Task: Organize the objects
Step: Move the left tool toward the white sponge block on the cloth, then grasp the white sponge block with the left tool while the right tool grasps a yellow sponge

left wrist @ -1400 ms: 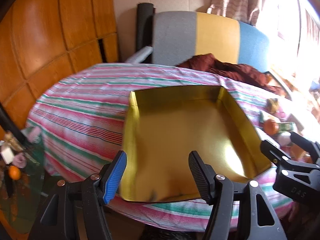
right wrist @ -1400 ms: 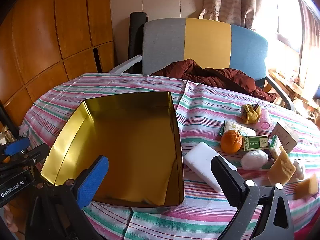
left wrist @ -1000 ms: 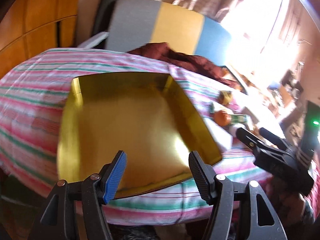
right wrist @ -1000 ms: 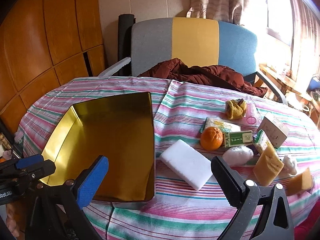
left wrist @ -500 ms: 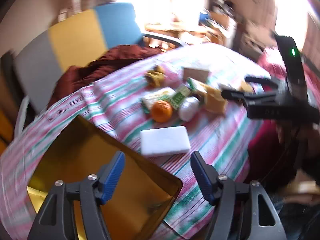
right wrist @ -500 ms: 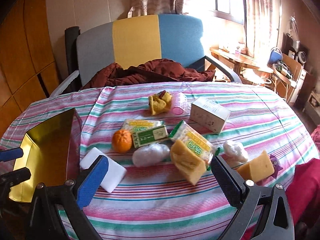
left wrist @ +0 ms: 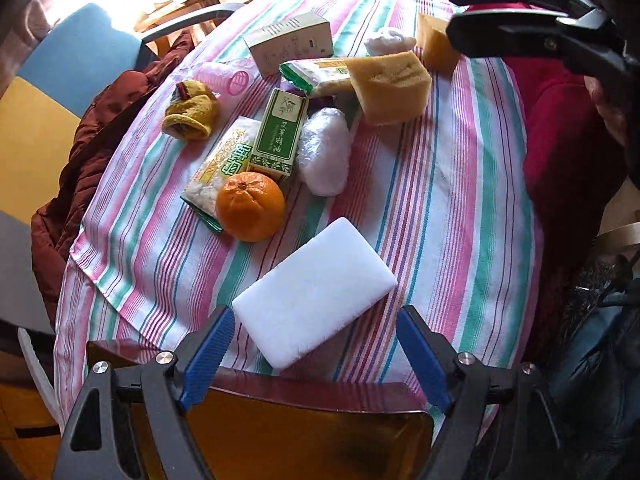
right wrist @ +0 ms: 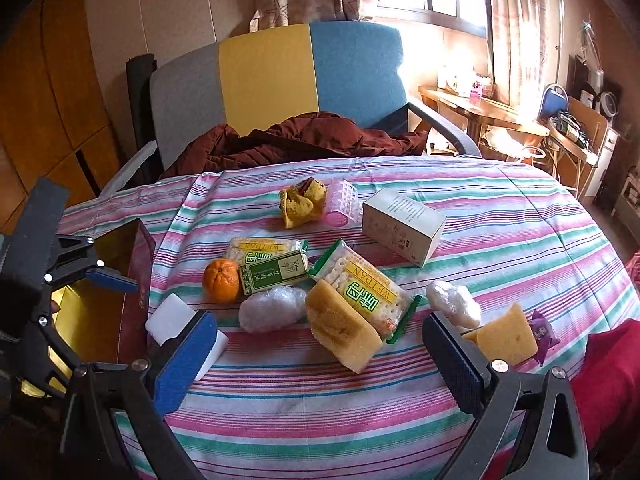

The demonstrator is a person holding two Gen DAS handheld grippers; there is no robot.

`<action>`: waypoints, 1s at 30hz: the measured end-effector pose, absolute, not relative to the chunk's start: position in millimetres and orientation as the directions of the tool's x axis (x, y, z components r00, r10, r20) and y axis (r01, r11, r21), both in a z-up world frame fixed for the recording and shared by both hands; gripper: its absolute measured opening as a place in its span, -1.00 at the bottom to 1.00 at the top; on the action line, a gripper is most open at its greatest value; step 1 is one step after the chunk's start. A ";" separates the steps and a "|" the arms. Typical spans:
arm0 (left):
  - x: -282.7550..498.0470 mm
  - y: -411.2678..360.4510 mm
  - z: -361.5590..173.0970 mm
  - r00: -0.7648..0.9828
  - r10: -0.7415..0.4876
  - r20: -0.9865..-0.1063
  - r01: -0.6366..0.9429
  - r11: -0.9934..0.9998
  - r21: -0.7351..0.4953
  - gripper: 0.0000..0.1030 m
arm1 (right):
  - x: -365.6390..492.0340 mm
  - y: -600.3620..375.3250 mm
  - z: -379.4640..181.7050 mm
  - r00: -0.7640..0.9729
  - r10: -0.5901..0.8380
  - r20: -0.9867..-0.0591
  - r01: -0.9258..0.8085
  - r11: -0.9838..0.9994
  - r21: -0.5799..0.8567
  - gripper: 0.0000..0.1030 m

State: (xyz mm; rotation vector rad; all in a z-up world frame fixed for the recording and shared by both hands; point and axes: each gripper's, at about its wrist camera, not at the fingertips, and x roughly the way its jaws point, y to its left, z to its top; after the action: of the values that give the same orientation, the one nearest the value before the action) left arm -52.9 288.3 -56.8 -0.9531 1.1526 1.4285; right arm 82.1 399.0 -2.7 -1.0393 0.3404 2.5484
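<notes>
Left claw (left wrist: 312, 354): jaws spread wide, holding nothing, touching nothing; it hangs above the near wall of the gold tin (left wrist: 304, 440).
White foam block (left wrist: 316, 298): lies flat on the worktop just ahead of the left claw, between the lines of its two fingers, apart from both.
Orange (left wrist: 250, 206): farther ahead of the left claw, past the block, touching a green box (left wrist: 279, 136) and a cracker packet (left wrist: 224, 164).
Right claw (right wrist: 320, 360): jaws wide apart, empty, not in contact with anything.
Yellow sponge (right wrist: 342, 330): just ahead of the right claw, between its fingers, leaning on a second cracker packet (right wrist: 366, 288).
Sponge wedge (right wrist: 506, 336): just beyond the right finger, beside a white wrapped lump (right wrist: 452, 302).
Gold tin, from the right claw: off to its left, under the left claw.
Worktop (right wrist: 520, 236): round, covered in a pink, green and white striped cloth.
Room: a grey, yellow and blue chair (right wrist: 276, 76) behind the worktop with a dark red jacket (right wrist: 296, 140) on it; curtained window beyond; wood panelling at left.
</notes>
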 end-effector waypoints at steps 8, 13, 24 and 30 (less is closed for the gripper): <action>-58.6 292.8 -79.6 -0.150 0.167 -0.975 -0.985 0.056 0.161 0.64 | 83.7 414.9 -7.2 -0.642 0.224 -0.733 -0.432 -0.896 0.105 1.00; -57.7 287.6 -86.0 -0.146 0.178 -0.973 -0.986 0.059 0.159 0.63 | 83.2 426.8 -14.0 -0.618 0.202 -0.760 -0.455 -0.880 0.136 1.00; -50.6 253.4 -60.0 -0.123 0.299 -0.946 -0.992 -0.025 0.121 -0.09 | 52.2 430.9 -40.7 -0.522 0.183 -0.833 -0.472 -0.876 0.103 0.48; -46.1 239.8 -46.9 -0.103 0.308 -0.946 -0.995 -0.039 0.095 0.03 | 40.5 426.1 -60.5 -0.446 0.212 -0.869 -0.451 -0.893 0.013 -0.14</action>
State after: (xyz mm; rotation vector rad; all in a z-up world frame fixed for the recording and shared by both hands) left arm -46.1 239.8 -46.9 -0.9401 1.0309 1.4323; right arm 40.5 426.1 -60.5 -1.3660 0.3417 2.3563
